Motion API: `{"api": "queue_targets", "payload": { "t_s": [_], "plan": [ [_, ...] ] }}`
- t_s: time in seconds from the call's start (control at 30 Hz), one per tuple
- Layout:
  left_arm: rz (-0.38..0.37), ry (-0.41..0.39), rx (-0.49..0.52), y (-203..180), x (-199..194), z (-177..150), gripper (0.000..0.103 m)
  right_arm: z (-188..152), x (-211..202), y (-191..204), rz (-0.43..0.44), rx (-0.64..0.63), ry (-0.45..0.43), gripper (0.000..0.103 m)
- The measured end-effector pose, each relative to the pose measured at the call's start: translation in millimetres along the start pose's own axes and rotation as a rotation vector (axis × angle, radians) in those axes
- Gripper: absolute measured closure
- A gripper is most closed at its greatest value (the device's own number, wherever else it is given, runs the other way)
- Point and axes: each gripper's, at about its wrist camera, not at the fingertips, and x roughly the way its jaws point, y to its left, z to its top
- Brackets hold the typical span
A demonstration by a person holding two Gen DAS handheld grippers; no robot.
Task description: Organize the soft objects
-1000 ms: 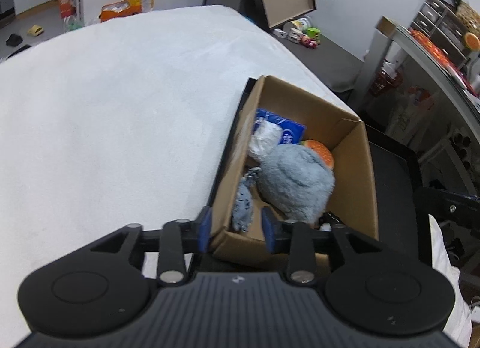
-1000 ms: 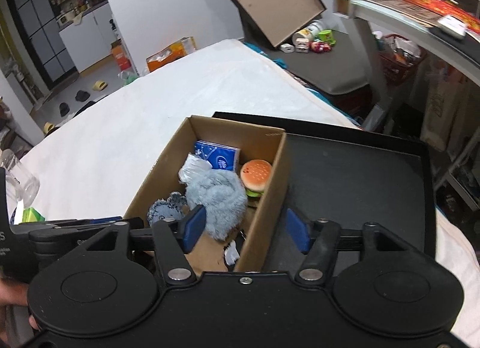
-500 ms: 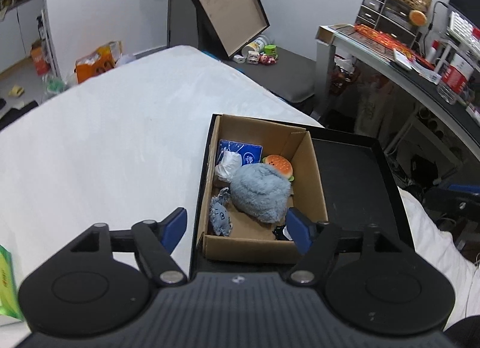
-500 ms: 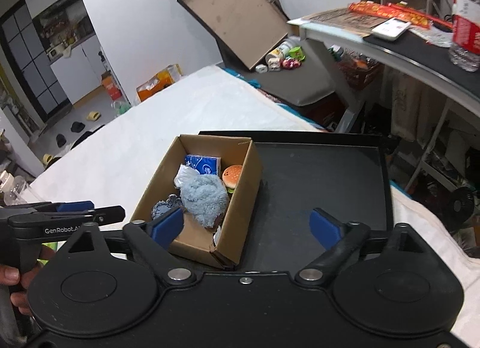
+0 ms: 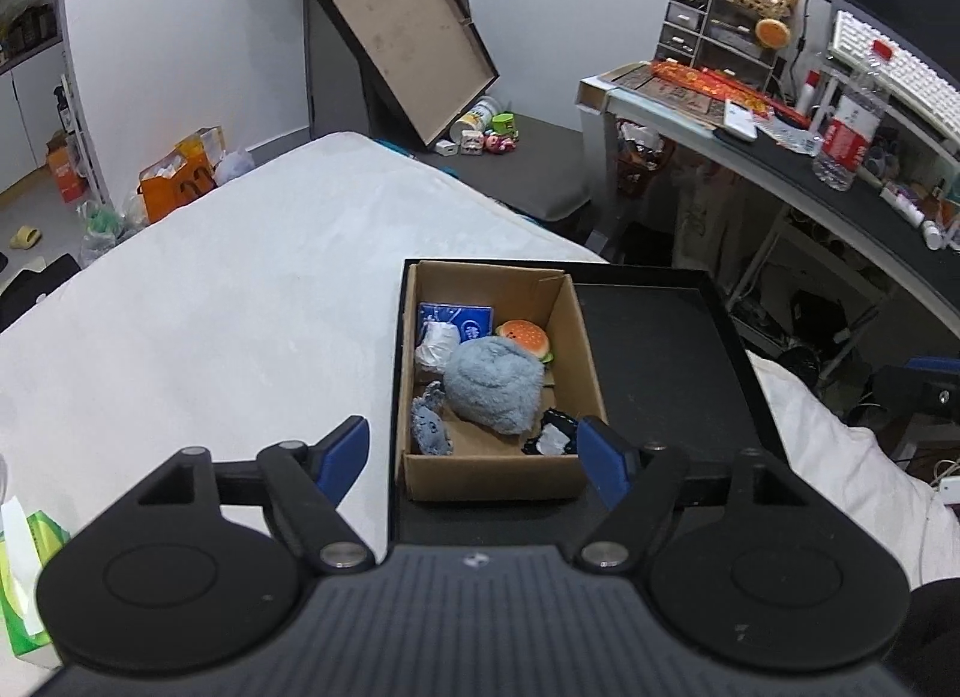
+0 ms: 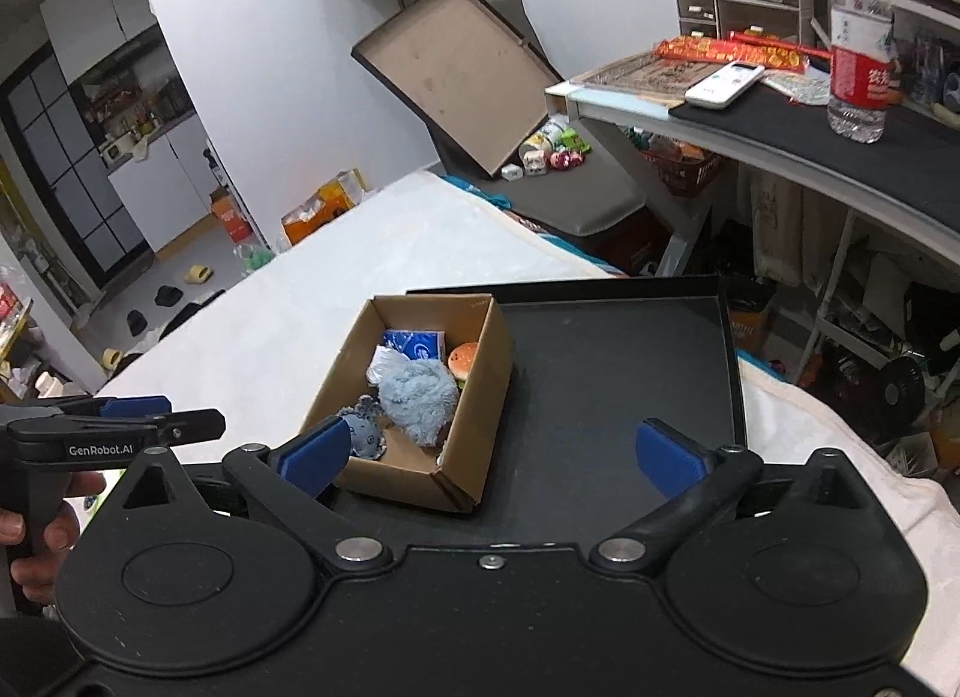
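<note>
Left claw (image 5: pixel 474 454): jaws wide, just been opening, nothing between them.
Right claw (image 6: pixel 492 451): jaws very wide, just been opening, empty.
Cardboard box (image 5: pixel 591 361): on black tray (image 5: pixel 660 349), left end.
Box contents: grey plush (image 5: pixel 492 385), burger toy (image 5: pixel 525 337), blue packet (image 5: pixel 453 317).

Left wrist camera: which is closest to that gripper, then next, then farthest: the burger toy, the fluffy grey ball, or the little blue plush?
From the left gripper:
1. Little blue plush, near left corner of the cardboard box.
2. Fluffy grey ball, box middle.
3. Burger toy, behind the ball, by the right wall.
</note>
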Motion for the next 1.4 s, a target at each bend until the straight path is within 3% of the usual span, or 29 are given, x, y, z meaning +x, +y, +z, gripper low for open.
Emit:
{"api": "queue_targets", "payload": {
  "t_s": [0.47, 0.57, 0.63, 1.0, 1.4],
  "plan": [
    [-0.038, -0.022, 0.011, -23, -48, -9, 0.027, -14, -53, 0, -0.003, 0.041, -0.071, 0.000],
    [-0.036, -0.023, 0.014, -27, -55, -11, 0.027, -17, -59, 1, 0.000, 0.058, -0.062, 0.000],
    [-0.037, -0.025, 0.016, -31, -60, -12, 0.016, -18, -63, 2, -0.002, 0.064, -0.051, 0.000],
    [-0.036, -0.044, 0.012, -51, -85, -22, 0.007, -26, -85, 14, 0.001, 0.063, -0.026, 0.000],
    [-0.013, -0.058, -0.003, -75, -107, -34, 0.006, -32, -100, 33, 0.035, 0.076, -0.006, 0.000]
  ]
}}
